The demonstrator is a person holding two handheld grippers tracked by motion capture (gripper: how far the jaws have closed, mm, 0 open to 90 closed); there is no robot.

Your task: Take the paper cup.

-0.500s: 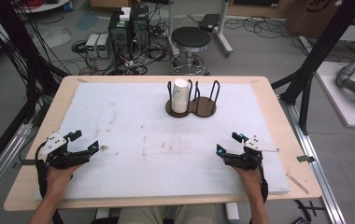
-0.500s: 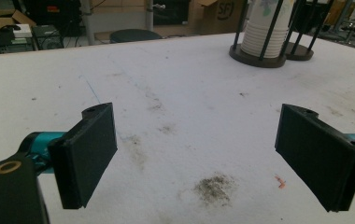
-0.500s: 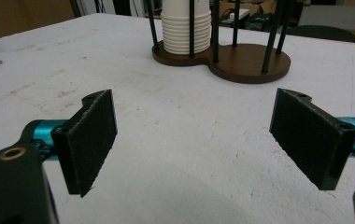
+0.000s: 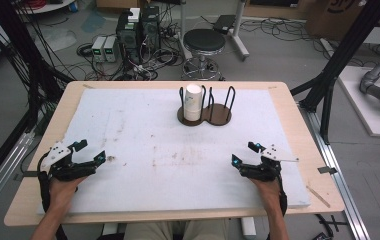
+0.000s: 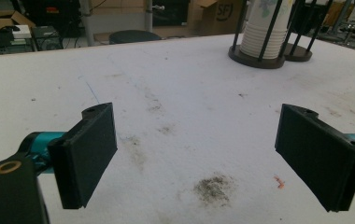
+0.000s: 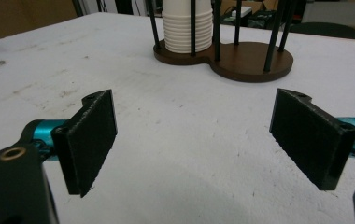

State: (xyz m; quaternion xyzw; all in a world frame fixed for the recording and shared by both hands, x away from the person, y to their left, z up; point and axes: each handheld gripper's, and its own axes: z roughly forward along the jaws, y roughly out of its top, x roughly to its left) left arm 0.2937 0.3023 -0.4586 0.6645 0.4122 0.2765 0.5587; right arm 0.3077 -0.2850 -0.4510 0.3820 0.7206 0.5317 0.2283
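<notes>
Nothing begun, by the look; left gripper (image 4: 92,151) and right gripper (image 4: 245,153) rest at near corners, jaws spread, empty; cup stack (image 4: 193,101) sits far centre in rack (image 4: 218,114); reach, grasp all remain.

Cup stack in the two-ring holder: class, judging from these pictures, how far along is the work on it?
Nothing looks done yet: the cup stack fills one side of the holder, and the other side is empty. Nothing is in hand: the left gripper and right gripper rest open near the table's front edge, well short of the cups. Reaching and handling the cups probably remains.
</notes>
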